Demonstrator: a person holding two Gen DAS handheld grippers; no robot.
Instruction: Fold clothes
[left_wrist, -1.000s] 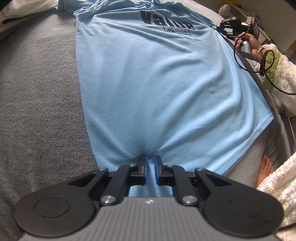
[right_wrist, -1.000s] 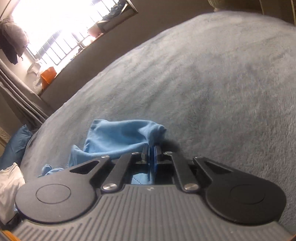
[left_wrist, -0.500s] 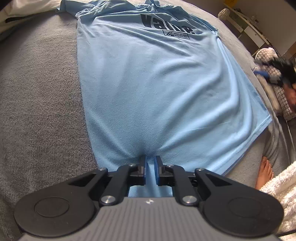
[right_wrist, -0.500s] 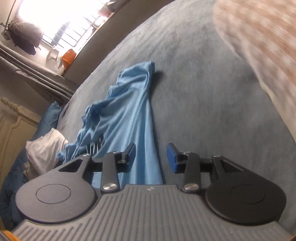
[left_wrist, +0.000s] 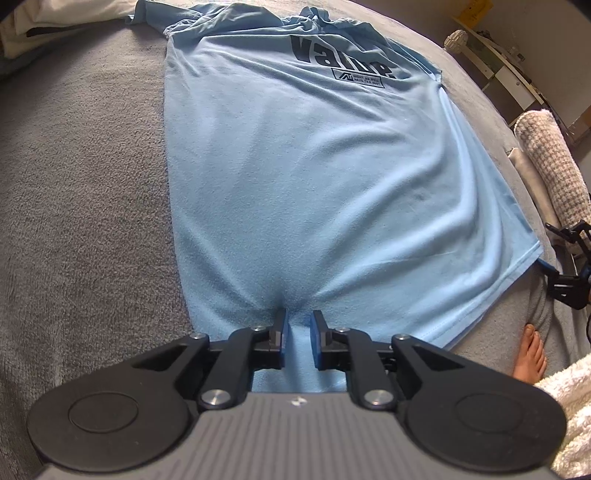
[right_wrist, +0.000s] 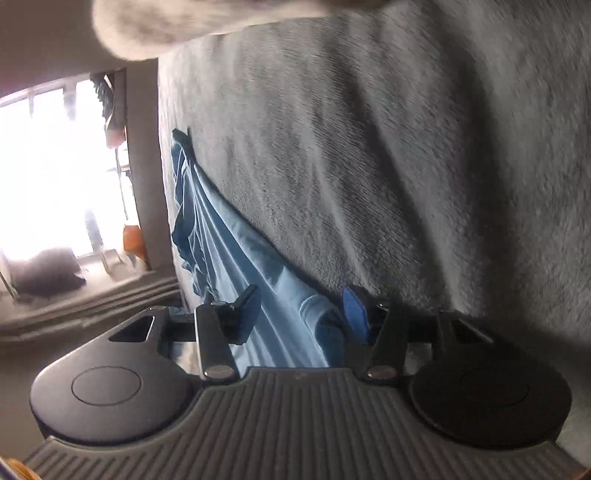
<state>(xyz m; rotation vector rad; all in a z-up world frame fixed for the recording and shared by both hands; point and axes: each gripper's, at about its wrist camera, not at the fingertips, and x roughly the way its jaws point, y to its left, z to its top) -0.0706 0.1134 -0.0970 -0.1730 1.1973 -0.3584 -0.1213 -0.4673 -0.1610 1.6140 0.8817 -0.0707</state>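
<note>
A light blue T-shirt (left_wrist: 314, 184) with black lettering lies flat on the grey blanket (left_wrist: 81, 203), hem nearest me. My left gripper (left_wrist: 298, 317) sits at the middle of the hem. Its jaws are opening, and the small pucker of cloth between the pads looks no longer pressed. My right gripper (left_wrist: 570, 266) shows at the shirt's right hem corner. In the blurred, rolled right wrist view the right gripper (right_wrist: 300, 295) is open and still opening, with the T-shirt (right_wrist: 229, 251) edge running between its fingers, untouched by the pads.
A person's bare foot (left_wrist: 532, 350) stands by the bed's near right corner. A fuzzy robe sleeve (left_wrist: 554, 162) lies along the right edge. A pillow (left_wrist: 55, 22) sits at the far left, a shelf (left_wrist: 498, 62) at the far right. A bright window (right_wrist: 55, 166) is beyond.
My right gripper let go of the cloth it pinched near the shirt's top, opened, and swept down to the right hem corner while rolling. My left jaws parted slightly; the shirt now lies straighter.
</note>
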